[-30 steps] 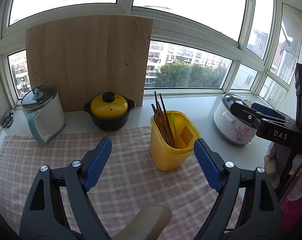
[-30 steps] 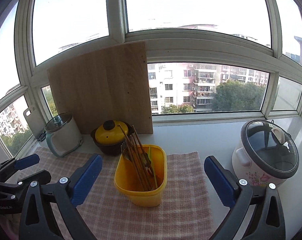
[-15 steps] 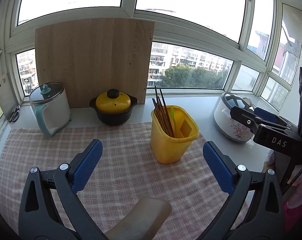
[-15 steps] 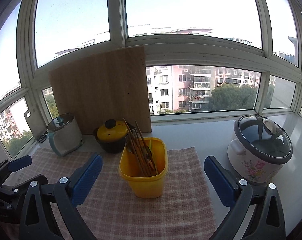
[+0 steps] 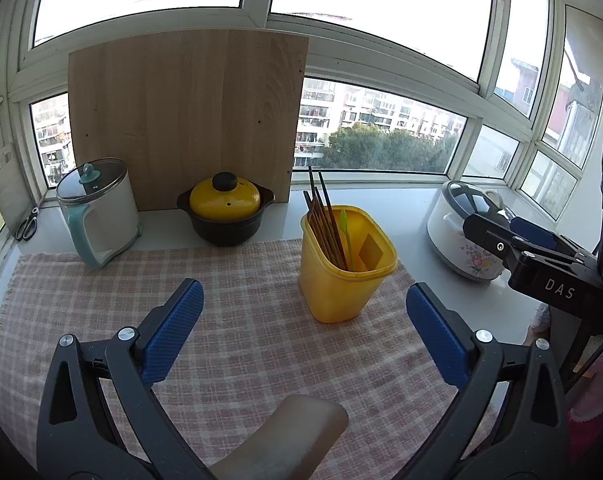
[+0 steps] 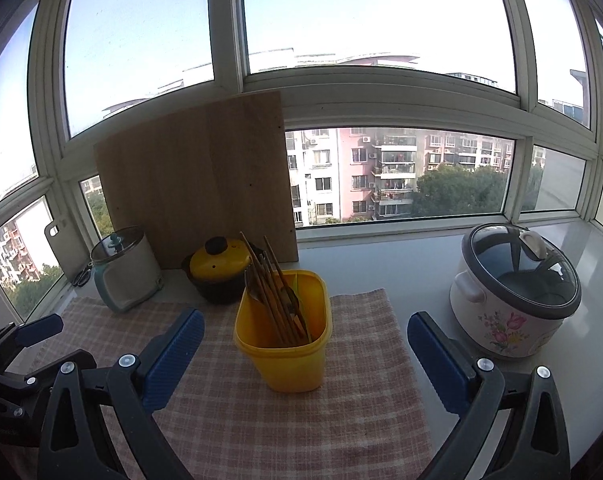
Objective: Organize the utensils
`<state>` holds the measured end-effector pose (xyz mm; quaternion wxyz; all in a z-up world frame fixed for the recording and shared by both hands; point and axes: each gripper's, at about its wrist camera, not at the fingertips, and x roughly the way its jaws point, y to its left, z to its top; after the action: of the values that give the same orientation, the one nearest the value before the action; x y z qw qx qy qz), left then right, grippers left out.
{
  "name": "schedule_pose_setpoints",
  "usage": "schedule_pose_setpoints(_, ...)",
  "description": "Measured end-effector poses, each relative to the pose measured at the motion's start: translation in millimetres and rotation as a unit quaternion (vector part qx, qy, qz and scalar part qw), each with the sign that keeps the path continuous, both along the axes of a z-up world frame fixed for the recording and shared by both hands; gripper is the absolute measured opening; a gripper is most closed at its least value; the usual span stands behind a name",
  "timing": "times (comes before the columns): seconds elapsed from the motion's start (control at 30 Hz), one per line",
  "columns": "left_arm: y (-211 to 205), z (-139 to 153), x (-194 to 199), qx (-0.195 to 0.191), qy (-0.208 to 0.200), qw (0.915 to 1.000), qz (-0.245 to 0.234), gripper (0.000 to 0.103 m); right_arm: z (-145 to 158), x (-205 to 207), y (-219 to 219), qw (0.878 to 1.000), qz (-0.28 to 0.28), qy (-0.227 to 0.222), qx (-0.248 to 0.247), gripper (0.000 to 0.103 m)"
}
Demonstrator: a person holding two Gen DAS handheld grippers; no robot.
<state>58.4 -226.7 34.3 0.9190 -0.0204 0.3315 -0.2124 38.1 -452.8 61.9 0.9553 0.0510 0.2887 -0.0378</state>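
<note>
A yellow plastic holder [image 5: 343, 270] [image 6: 287, 338] stands on the pink checked cloth [image 5: 237, 320] [image 6: 285, 412]. It holds several dark chopsticks [image 5: 325, 220] [image 6: 271, 288], a green utensil [image 5: 346, 236] and a spoon [image 6: 255, 284]. My left gripper [image 5: 303, 336] is open and empty, held above the cloth in front of the holder. My right gripper [image 6: 305, 354] is open and empty, also held back from the holder. The right gripper also shows at the right edge of the left wrist view [image 5: 541, 256].
Along the window stand a white electric kettle [image 5: 99, 212] [image 6: 125, 268], a yellow-lidded black pot [image 5: 225, 214] [image 6: 217, 270], a leaning wooden board [image 5: 185, 116] [image 6: 197, 184] and a flowered rice cooker [image 5: 467, 232] [image 6: 515, 292]. Scissors [image 5: 27, 224] lie at far left.
Both grippers have drawn back and risen away from the holder, which looks smaller and farther. Both stay open and empty.
</note>
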Motion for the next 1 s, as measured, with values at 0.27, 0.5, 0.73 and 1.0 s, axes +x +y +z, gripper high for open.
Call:
schedule_pose_setpoints(0.27, 1.0, -0.2, 0.3, 0.001, -0.001, 1.0, 0.002, 0.103, -0.8, 0.2, -0.4, 1.0, -0.002, 0.0, -0.003, 0.103)
schedule_pose_setpoints(0.5, 0.4, -0.6, 1.6, 0.002, -0.001, 1.0, 0.003, 0.103, -1.0, -0.2, 0.2, 1.0, -0.001, 0.001, -0.004, 0.103)
schedule_pose_setpoints(0.73, 0.7, -1.0, 2.0, 0.004, 0.0, 1.0, 0.005, 0.103, -1.8, 0.8, 1.3, 1.0, 0.0, 0.003, -0.005, 0.103)
schedule_pose_setpoints(1.0, 0.3, -5.2, 1.3, 0.018, 0.002, 0.9998, 0.01, 0.103, -5.7, 2.3, 3.1, 1.0, 0.002, 0.005, -0.006, 0.103)
